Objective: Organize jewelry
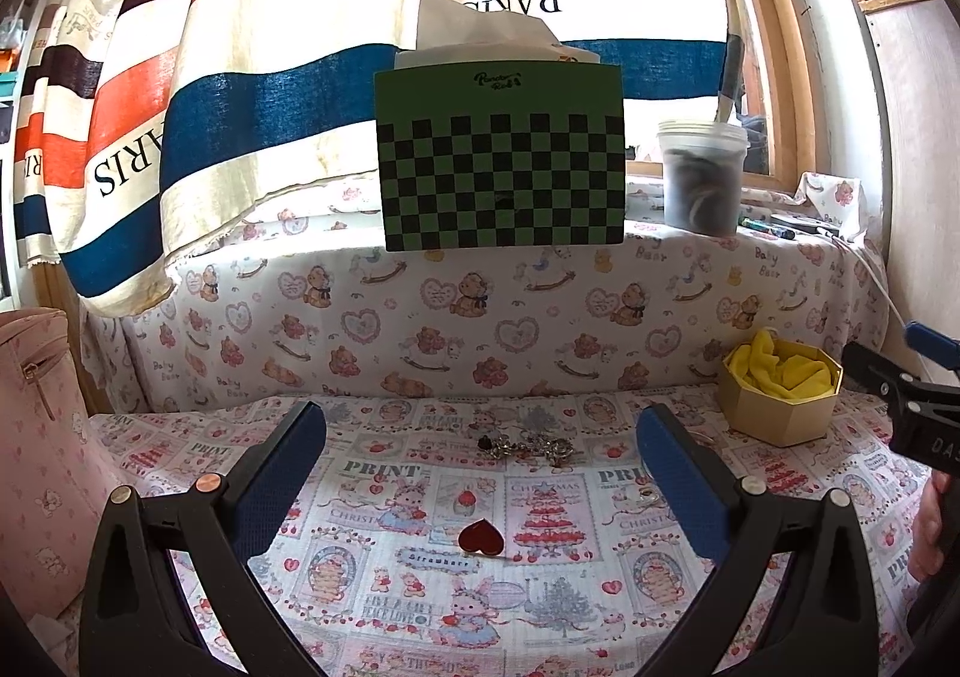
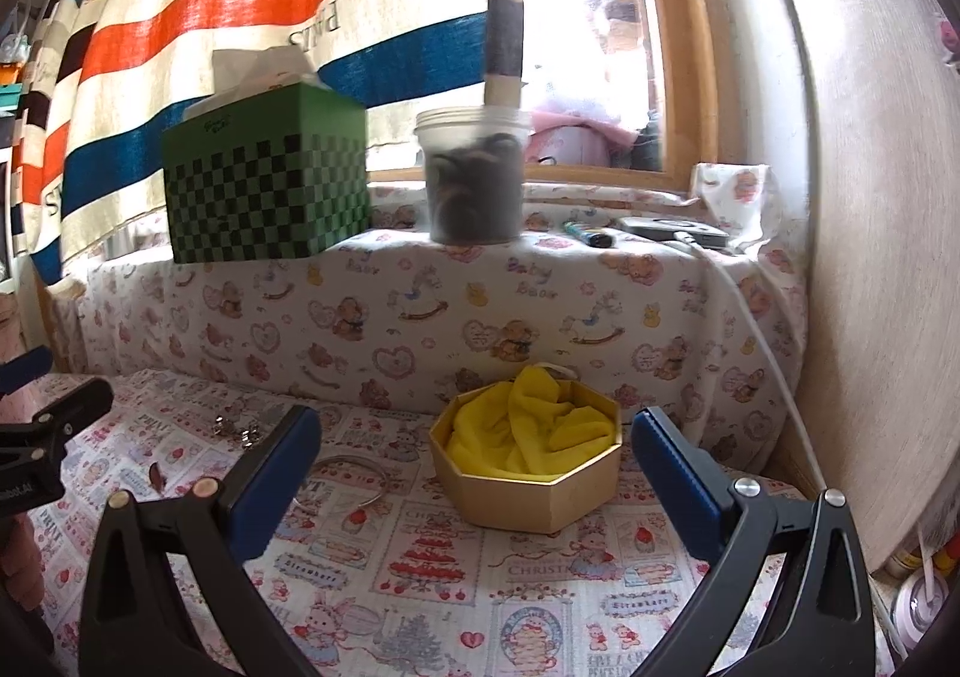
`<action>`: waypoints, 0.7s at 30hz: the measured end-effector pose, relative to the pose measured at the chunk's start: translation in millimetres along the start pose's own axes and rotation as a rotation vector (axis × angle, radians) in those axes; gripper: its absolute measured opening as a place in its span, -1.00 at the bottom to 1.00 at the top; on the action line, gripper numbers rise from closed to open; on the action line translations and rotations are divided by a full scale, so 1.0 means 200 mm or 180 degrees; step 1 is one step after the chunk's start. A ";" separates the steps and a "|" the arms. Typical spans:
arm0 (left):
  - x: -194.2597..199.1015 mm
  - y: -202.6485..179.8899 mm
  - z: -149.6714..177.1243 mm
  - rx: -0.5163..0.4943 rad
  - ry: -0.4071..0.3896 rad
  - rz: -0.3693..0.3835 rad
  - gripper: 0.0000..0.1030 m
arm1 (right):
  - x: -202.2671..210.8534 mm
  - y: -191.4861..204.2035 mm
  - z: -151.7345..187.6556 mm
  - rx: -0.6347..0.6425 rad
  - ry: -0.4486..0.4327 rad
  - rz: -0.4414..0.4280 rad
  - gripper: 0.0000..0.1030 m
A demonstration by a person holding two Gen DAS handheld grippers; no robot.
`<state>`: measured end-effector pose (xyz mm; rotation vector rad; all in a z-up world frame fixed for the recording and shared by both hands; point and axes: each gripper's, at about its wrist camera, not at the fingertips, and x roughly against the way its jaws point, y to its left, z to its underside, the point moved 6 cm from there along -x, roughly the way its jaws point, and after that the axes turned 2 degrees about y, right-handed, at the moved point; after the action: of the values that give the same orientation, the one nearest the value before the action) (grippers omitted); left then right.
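On the printed Christmas-pattern cloth (image 1: 420,497) lie four pieces of jewelry that can be told apart: one red heart-shaped brooch (image 1: 480,537), one tangled cluster of silver and dark charms (image 1: 528,446), one thin silver bangle (image 2: 348,476), and one small gold-rimmed ring-like piece (image 1: 648,493) too small to identify. One gold octagonal box (image 2: 528,497), open and lined with crumpled yellow cloth (image 2: 528,434), stands at the right rear of the surface, just before the raised ledge draped in teddy-bear fabric (image 2: 420,305). On that ledge stand one green checkered tissue box (image 1: 501,161) and one clear plastic tub (image 2: 471,176) of dark contents.

The cloth around the heart brooch is bare, and the box's front and left sides are free of clutter; the bangle lies near its left.

The left gripper (image 1: 480,437) hovers level above the cloth, fingers spread wide and empty, framing brooch and charms. The right gripper (image 2: 477,443) likewise hangs spread wide, empty, facing the box.
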<state>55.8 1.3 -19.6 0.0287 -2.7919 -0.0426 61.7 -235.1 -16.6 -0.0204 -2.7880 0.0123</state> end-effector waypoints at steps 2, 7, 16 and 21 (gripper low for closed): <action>0.00 0.00 0.00 0.0003 0.0000 0.0004 1.00 | 0.00 -0.01 0.00 -0.0024 0.0003 0.0022 1.00; -0.01 0.01 0.00 0.0017 0.0037 -0.0016 1.00 | -0.02 -0.02 0.00 -0.0060 0.0071 -0.0021 1.00; -0.02 0.01 0.00 0.0030 0.0060 -0.0007 1.00 | -0.02 0.00 0.00 0.0035 0.0041 -0.0081 1.00; -0.02 0.01 0.00 0.0028 0.0047 -0.0016 1.00 | -0.01 0.00 0.01 0.0025 0.0050 -0.0064 1.00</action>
<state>59.5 3.3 -20.8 0.0382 -2.7774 -0.0312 63.9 -235.5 -18.6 0.0095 -2.7722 0.0180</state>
